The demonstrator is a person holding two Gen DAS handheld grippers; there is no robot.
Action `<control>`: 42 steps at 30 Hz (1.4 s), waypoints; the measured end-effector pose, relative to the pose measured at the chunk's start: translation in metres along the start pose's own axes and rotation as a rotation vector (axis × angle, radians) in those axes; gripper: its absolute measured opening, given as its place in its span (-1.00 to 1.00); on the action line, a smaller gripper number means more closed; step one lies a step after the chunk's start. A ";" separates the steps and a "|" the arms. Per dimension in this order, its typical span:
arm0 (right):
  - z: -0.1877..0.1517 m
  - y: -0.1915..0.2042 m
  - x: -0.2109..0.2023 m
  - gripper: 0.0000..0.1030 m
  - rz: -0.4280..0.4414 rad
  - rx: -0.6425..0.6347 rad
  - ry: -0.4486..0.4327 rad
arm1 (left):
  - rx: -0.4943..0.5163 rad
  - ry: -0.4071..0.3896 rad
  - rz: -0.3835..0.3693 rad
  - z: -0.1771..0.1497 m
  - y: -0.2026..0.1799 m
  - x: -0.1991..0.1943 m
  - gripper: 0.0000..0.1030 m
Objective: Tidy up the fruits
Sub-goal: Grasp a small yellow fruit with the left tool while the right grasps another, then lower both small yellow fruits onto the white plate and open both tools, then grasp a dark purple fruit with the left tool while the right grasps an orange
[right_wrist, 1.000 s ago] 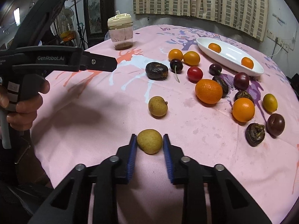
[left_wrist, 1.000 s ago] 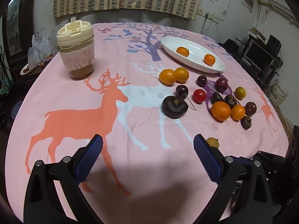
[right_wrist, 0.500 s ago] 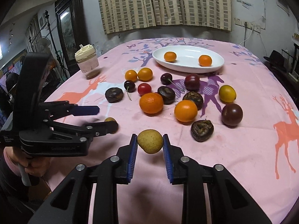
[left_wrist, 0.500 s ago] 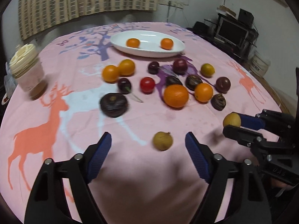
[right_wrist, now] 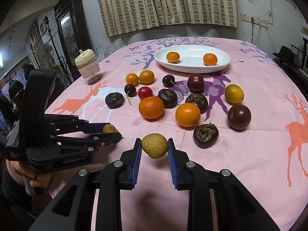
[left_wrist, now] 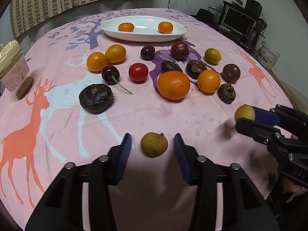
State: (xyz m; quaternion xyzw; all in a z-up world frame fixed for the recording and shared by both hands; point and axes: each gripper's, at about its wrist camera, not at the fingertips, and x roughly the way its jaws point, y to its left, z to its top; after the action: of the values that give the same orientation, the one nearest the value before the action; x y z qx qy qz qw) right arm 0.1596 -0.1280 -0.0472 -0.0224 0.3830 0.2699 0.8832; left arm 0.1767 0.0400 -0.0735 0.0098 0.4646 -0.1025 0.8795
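We hold the right gripper (right_wrist: 154, 146) level above the tablecloth (right_wrist: 250, 154), clamped on a longan (right_wrist: 154, 146), while our left gripper (left_wrist: 153, 144) straddles another longan (left_wrist: 154, 144), fingers apart.

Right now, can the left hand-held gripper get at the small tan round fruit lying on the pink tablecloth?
Probably yes. The left hand-held gripper is open with the small tan round fruit lying between its fingers, and nothing stands between them.

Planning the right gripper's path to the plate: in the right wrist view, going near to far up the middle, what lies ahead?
Right gripper → held longan → big orange → dark water chestnut → stemmed cherry → white plate.
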 end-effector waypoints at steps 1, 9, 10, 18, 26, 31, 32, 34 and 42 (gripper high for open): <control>0.002 -0.001 0.000 -0.47 0.001 0.001 -0.002 | 0.011 0.004 -0.004 0.000 -0.002 0.000 -0.37; 0.066 -0.029 0.008 -0.47 0.013 0.037 -0.059 | 0.011 -0.013 -0.047 0.022 0.003 -0.007 -0.49; 0.080 -0.035 0.012 -0.47 0.003 0.047 -0.074 | 0.013 -0.034 -0.063 0.036 0.006 -0.012 -0.49; 0.183 -0.098 0.111 -0.47 -0.067 0.160 0.024 | 0.010 -0.146 -0.049 0.182 0.028 0.013 -0.49; 0.191 -0.127 0.176 -0.45 -0.131 0.151 0.173 | 0.015 0.000 -0.019 0.250 0.033 0.113 -0.49; 0.187 -0.126 0.156 -0.36 -0.141 0.140 0.147 | 0.037 0.030 -0.021 0.252 0.036 0.130 -0.44; 0.184 -0.123 0.144 -0.31 -0.144 0.136 0.126 | 0.041 0.030 -0.011 0.251 0.035 0.126 -0.27; 0.175 -0.113 0.116 -0.19 -0.143 0.116 0.078 | 0.034 -0.007 0.025 0.248 0.037 0.108 0.26; 0.089 -0.030 0.038 -0.05 0.025 0.026 0.000 | -0.047 -0.221 0.136 0.183 0.071 0.005 0.90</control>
State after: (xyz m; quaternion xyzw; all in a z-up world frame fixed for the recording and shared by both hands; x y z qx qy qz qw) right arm 0.2548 -0.1137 -0.0157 -0.0061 0.3870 0.2760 0.8798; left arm 0.3420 0.0884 0.0209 0.0095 0.3655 -0.0321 0.9302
